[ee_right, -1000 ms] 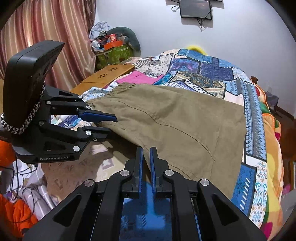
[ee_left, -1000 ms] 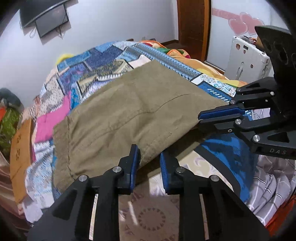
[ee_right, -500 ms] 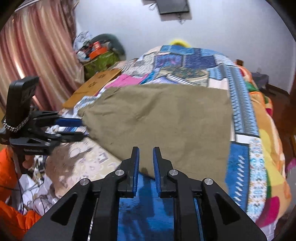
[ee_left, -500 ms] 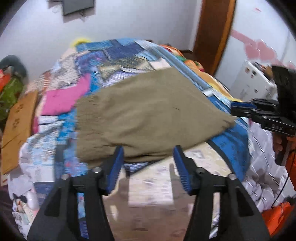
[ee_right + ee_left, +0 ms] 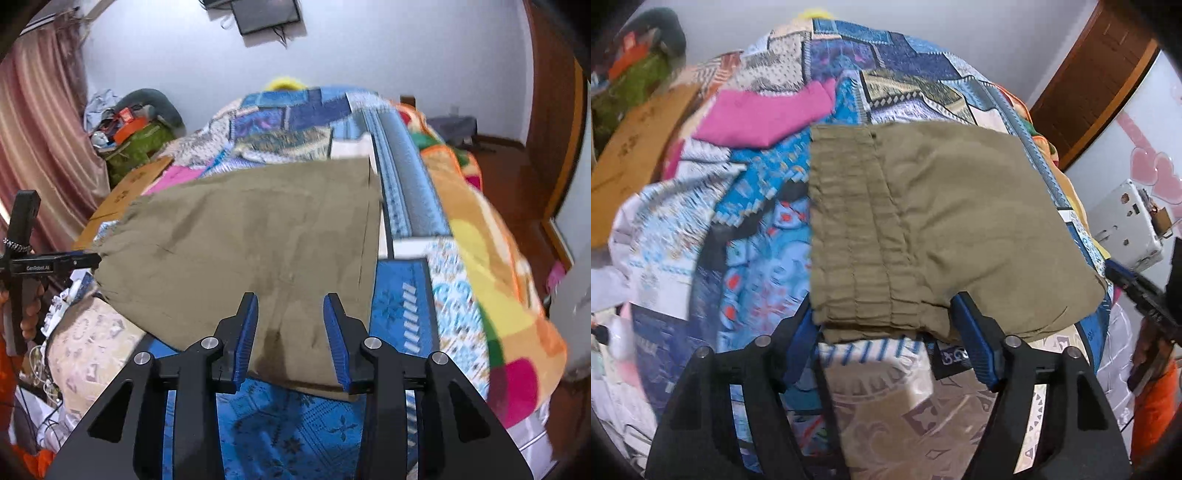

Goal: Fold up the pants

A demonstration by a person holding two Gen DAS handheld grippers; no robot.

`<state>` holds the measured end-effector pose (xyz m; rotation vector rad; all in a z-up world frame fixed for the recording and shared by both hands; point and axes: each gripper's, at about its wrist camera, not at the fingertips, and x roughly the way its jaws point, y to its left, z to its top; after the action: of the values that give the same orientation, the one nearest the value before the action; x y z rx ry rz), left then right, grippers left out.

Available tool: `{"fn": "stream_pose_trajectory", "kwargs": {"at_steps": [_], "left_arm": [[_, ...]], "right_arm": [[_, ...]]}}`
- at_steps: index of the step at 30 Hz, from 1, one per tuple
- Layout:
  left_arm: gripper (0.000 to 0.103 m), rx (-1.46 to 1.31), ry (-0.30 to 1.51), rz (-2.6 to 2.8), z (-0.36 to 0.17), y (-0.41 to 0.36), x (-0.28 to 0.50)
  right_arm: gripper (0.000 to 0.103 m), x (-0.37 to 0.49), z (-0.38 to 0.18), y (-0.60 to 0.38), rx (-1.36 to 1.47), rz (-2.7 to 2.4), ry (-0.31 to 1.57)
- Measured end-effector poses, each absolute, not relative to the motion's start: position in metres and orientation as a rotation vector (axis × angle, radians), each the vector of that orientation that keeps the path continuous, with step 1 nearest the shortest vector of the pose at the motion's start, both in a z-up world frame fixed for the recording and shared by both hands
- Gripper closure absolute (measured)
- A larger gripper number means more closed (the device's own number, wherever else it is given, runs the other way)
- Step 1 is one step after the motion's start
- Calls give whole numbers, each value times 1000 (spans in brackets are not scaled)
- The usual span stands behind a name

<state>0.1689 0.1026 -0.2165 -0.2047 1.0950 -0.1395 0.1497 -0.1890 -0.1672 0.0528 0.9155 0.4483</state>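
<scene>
Olive pants (image 5: 960, 221) lie folded on the patchwork bedspread (image 5: 757, 229), with the gathered waistband (image 5: 849, 240) on the left in the left wrist view. My left gripper (image 5: 886, 332) is at the waistband's near corner. Its jaws are opening, the cloth edge lies between them, and the pads do not press it. In the right wrist view the pants (image 5: 258, 240) spread ahead of my right gripper (image 5: 291, 332). Its jaws are opening too, astride the near edge without gripping. The left gripper (image 5: 55, 264) also shows at the pants' far left corner.
A pink garment (image 5: 764, 118) and a cardboard sheet (image 5: 635, 147) lie beyond the waistband. An orange blanket (image 5: 480, 240) drapes the bed's right side. A white box (image 5: 1126, 225) and a wooden door (image 5: 1089, 85) stand to the right. A curtain (image 5: 37, 147) and a clutter pile (image 5: 140, 144) are on the left.
Both pairs of jaws have spread from nearly shut to apart. Both views have rolled and the two grippers have drifted away from each other along the pants' near edge.
</scene>
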Motion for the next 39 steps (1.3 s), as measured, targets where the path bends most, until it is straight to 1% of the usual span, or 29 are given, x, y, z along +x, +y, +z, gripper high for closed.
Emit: {"fn": "stream_pose_trajectory", "kwargs": {"at_steps": [2, 5, 7, 10, 16, 18, 20, 22, 24, 27, 29, 33, 36, 39], "left_arm": [[32, -167, 1066, -119, -215, 96, 165], [42, -114, 1026, -93, -205, 93, 159], [46, -83, 1018, -61, -202, 94, 155], [45, -69, 1035, -50, -212, 97, 152], [40, -175, 1031, -41, -222, 106, 145], [35, -179, 1029, -38, -220, 109, 143], [34, -170, 1037, -48, -213, 111, 142], [31, -129, 1034, -45, -203, 111, 144], [29, -83, 1004, -5, -191, 114, 146], [22, -86, 965, 13, -176, 125, 157], [20, -96, 953, 29, -170, 132, 170], [20, -113, 957, 35, -168, 140, 206], [20, -114, 970, 34, -172, 141, 230], [20, -107, 990, 25, -181, 139, 256]], "right_arm": [[70, 149, -178, -188, 52, 454, 955], [70, 148, -197, -183, 46, 466, 1015], [70, 144, -200, -185, 63, 459, 1004], [70, 140, -200, -189, 67, 466, 1014], [70, 129, -202, -189, 48, 441, 1000], [69, 128, -201, -191, 63, 432, 999], [69, 130, -200, -192, 77, 435, 1004], [64, 134, -196, -195, 80, 449, 1021], [64, 138, -190, -197, 66, 449, 1025], [64, 147, -179, -203, 20, 417, 990], [64, 156, -174, -210, 22, 393, 969], [63, 180, -169, -222, 80, 380, 953], [63, 204, -163, -224, 73, 367, 926], [58, 234, -158, -221, 60, 361, 903]]}}
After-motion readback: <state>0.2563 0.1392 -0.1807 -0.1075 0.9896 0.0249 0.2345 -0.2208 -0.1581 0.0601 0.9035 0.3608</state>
